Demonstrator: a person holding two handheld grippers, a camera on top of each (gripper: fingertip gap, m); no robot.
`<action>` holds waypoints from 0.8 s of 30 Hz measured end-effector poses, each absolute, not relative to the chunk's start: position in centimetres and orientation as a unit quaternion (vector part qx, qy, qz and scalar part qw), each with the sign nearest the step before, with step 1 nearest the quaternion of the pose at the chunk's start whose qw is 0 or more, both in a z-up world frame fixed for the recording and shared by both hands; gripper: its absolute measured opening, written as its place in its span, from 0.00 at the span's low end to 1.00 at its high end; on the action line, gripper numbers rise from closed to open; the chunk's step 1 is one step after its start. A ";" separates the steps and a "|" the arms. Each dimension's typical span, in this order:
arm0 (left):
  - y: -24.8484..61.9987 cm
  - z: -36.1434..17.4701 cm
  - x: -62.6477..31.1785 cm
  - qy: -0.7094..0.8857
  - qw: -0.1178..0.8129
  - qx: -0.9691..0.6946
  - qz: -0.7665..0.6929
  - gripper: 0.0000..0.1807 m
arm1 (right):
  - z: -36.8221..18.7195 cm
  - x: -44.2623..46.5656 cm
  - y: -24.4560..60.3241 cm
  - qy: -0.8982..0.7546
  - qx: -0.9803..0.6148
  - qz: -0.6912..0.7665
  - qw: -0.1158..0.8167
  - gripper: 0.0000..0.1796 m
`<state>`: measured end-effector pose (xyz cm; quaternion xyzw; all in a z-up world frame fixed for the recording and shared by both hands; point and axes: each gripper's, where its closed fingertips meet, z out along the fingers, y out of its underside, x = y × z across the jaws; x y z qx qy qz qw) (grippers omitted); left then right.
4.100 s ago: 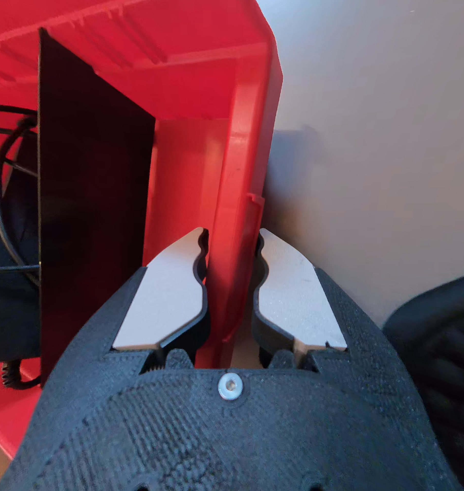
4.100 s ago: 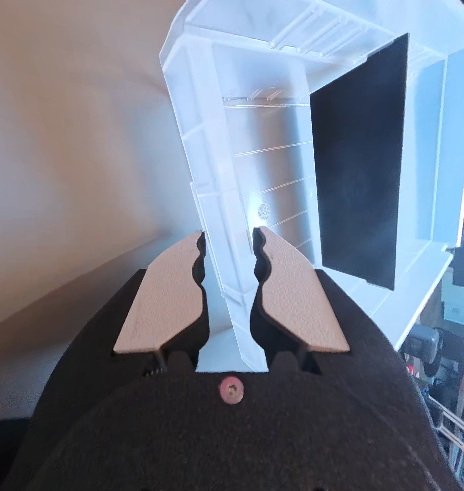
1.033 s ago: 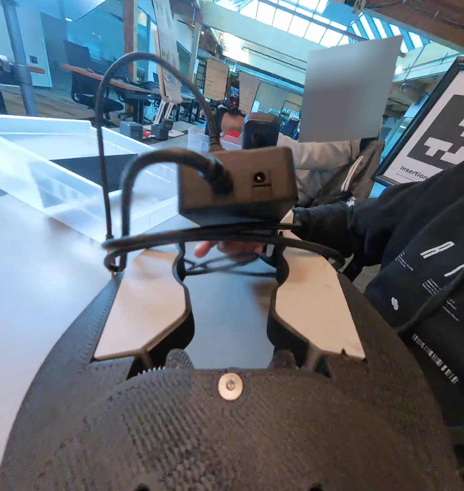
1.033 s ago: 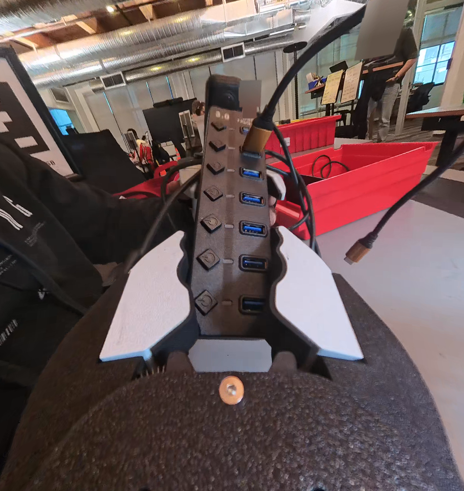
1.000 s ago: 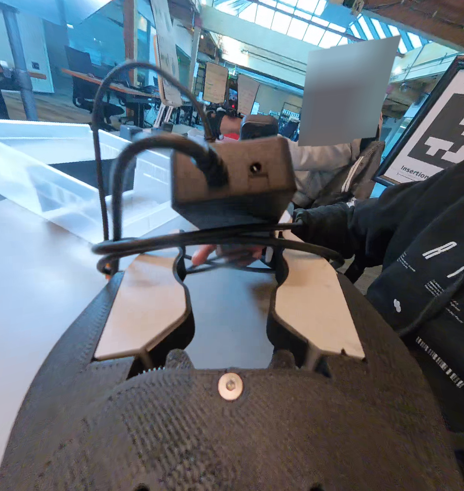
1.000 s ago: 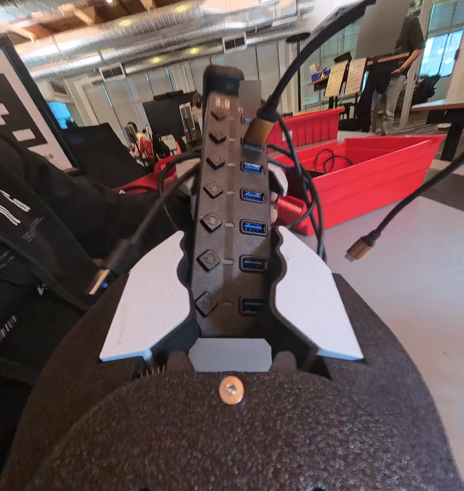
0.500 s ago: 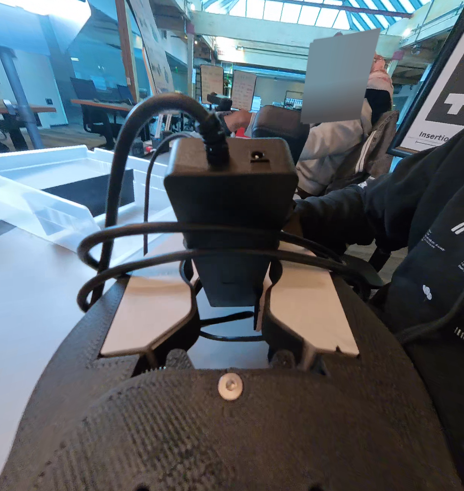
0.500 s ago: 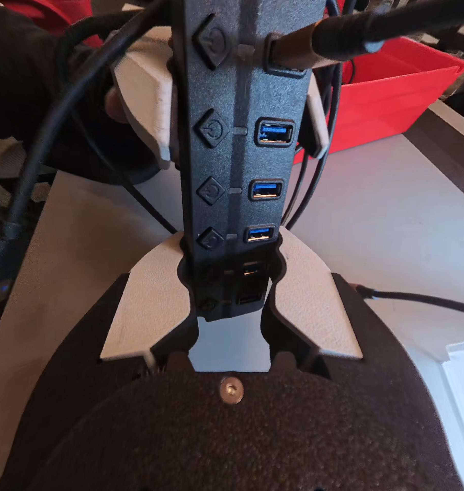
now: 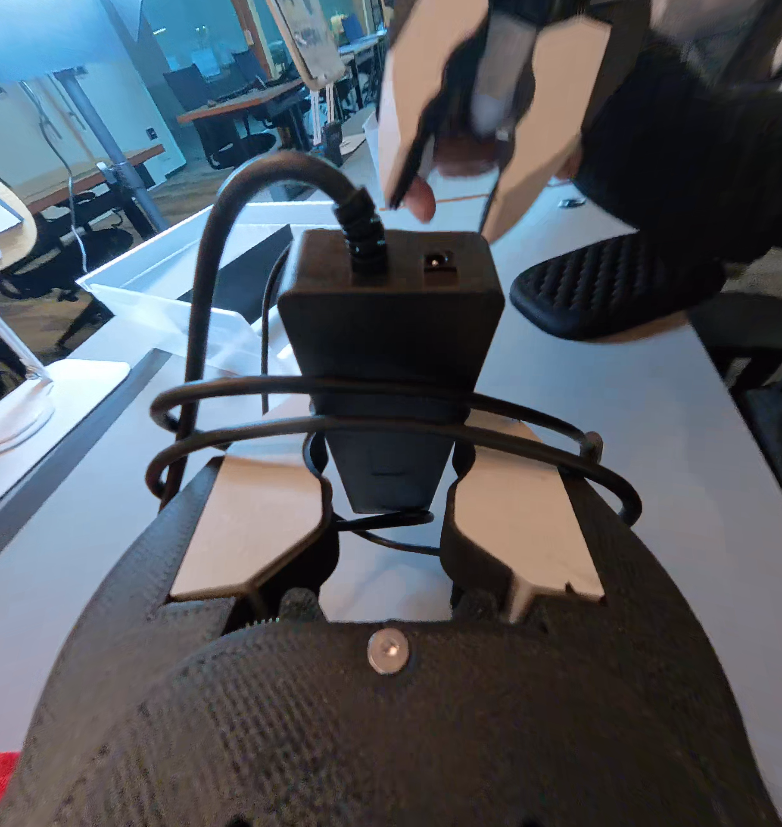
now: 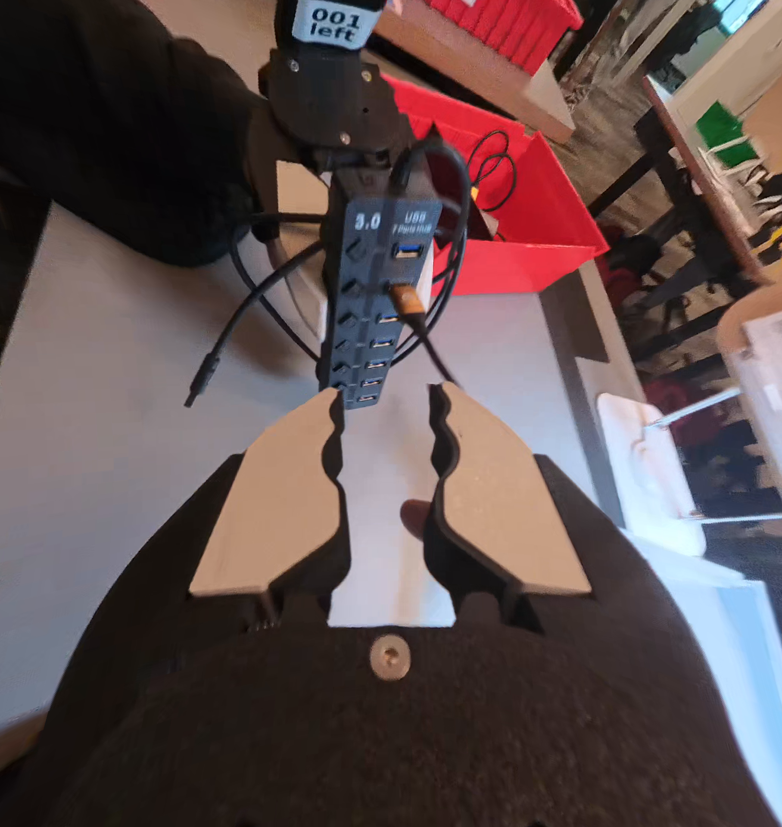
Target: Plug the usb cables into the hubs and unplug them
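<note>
Holding black multi-port USB hub [image 9: 391,385] upright in our left gripper [image 9: 386,481]; right gripper [image 10: 384,394] wide, empty.
Looped black cable [image 9: 380,420] could snag our fingers.

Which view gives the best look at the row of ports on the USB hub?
The right wrist view: the USB hub faces the camera, showing its row of blue ports and one bronze plug inserted. The left wrist view shows only the hub's plain back and cable end, gripped by the left gripper; no ports visible.
</note>
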<state>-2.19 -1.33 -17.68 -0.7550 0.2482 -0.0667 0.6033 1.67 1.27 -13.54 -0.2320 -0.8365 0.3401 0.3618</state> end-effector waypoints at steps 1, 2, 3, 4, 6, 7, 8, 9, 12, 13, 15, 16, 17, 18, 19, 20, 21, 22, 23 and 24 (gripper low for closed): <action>-1.3 -17.9 -2.1 0.258 0.599 -0.757 -0.047 0.30 | -13.3 1.3 1.1 -0.849 -0.218 0.314 0.366 0.19; -1.2 -18.0 -2.0 0.269 0.594 -0.758 -0.024 0.30 | -13.3 0.8 0.9 -0.858 -0.207 0.289 0.371 0.18; -1.2 -18.2 -1.9 0.280 0.589 -0.758 0.001 0.30 | -13.4 0.1 0.7 -0.864 -0.199 0.270 0.376 0.18; -1.2 -18.4 -1.9 0.293 0.583 -0.757 0.022 0.30 | -13.7 -0.4 0.4 -0.870 -0.193 0.258 0.372 0.18; -1.3 -18.6 -2.0 0.311 0.573 -0.756 0.065 0.30 | -14.6 -1.0 -0.5 -0.886 -0.182 0.250 0.345 0.18; -1.3 -18.8 -2.1 0.319 0.567 -0.755 0.080 0.30 | -15.0 -1.4 -0.8 -0.893 -0.175 0.239 0.340 0.19; -1.4 -18.9 -2.1 0.326 0.561 -0.755 0.090 0.30 | -15.5 -1.7 -1.0 -0.898 -0.167 0.225 0.339 0.20; -1.4 -18.9 -2.1 0.332 0.560 -0.753 0.099 0.30 | -16.0 -2.0 -1.2 -0.904 -0.160 0.215 0.332 0.20; -1.5 -19.2 -2.0 0.346 0.550 -0.752 0.113 0.30 | -16.7 -2.3 -2.1 -0.912 -0.139 0.219 0.317 0.09; -1.5 -19.3 -2.1 0.347 0.550 -0.751 0.116 0.30 | -16.7 -2.4 -2.3 -0.911 -0.134 0.222 0.321 0.09; -1.7 -18.9 -2.1 0.340 0.561 -0.748 0.104 0.30 | -16.4 -2.5 -2.4 -0.903 -0.139 0.240 0.327 0.09; -1.8 -18.6 -2.0 0.337 0.568 -0.744 0.099 0.30 | -16.3 -2.5 -2.4 -0.900 -0.146 0.248 0.328 0.09; -1.9 -18.2 -1.8 0.335 0.577 -0.739 0.094 0.30 | -16.3 -2.4 -2.2 -0.898 -0.150 0.248 0.332 0.09; -2.0 -17.8 -1.7 0.334 0.585 -0.733 0.092 0.30 | -16.3 -2.3 -1.8 -0.894 -0.154 0.247 0.341 0.09; -2.1 -17.2 -1.8 0.332 0.594 -0.727 0.097 0.30 | -16.4 -2.3 -1.1 -0.891 -0.163 0.243 0.348 0.09; -2.4 -16.0 -2.1 0.320 0.616 -0.713 0.100 0.30 | -16.9 -2.2 0.2 -0.890 -0.178 0.229 0.352 0.09; -3.0 -14.6 -2.6 0.302 0.639 -0.702 0.091 0.30 | -17.2 -2.0 1.4 -0.884 -0.193 0.236 0.354 0.09; -3.5 -13.6 -3.2 0.287 0.653 -0.697 0.079 0.30 | -17.1 -1.6 1.9 -0.875 -0.208 0.271 0.345 0.09; -3.9 -12.7 -3.8 0.275 0.666 -0.690 0.072 0.30 | -16.8 -1.1 2.4 -0.865 -0.220 0.299 0.337 0.09; -4.2 -12.1 -4.3 0.267 0.676 -0.683 0.066 0.30 | -16.3 -0.8 3.3 -0.856 -0.228 0.307 0.348 0.09</action>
